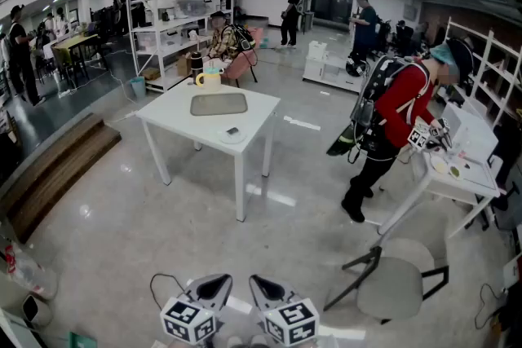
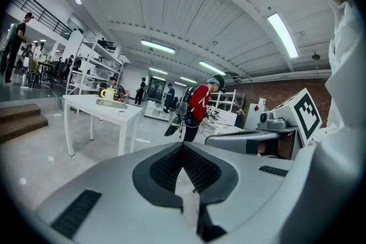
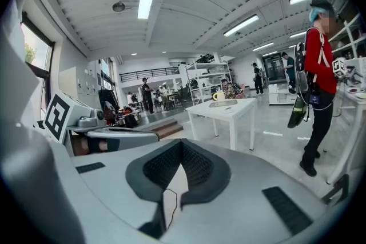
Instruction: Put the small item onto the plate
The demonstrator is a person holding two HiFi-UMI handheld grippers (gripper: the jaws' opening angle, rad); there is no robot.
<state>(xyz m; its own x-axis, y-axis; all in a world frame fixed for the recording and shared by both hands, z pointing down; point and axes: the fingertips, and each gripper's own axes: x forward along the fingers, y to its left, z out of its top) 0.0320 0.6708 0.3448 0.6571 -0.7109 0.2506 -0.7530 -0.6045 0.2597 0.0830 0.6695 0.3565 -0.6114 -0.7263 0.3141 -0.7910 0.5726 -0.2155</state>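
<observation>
A white table (image 1: 253,116) stands well ahead of me in the head view. On it lie a grey rectangular tray (image 1: 218,103), a yellow mug (image 1: 209,77) behind it, and a white round plate (image 1: 231,134) near the front edge. A small dark item (image 1: 233,130) shows on the plate. My left gripper (image 1: 214,283) and right gripper (image 1: 263,283) are side by side at the bottom edge, far from the table, both shut and empty. The table (image 2: 103,107) is distant at the left of the left gripper view, where my left gripper (image 2: 183,146) is shut. In the right gripper view my right gripper (image 3: 181,143) is shut too.
A person in red with a backpack (image 1: 398,112) bends over another white table (image 1: 458,179) at the right. A grey round chair (image 1: 398,287) stands close at the lower right. Wooden steps (image 1: 53,167) lie at the left, and shelves (image 1: 175,12) stand behind the table.
</observation>
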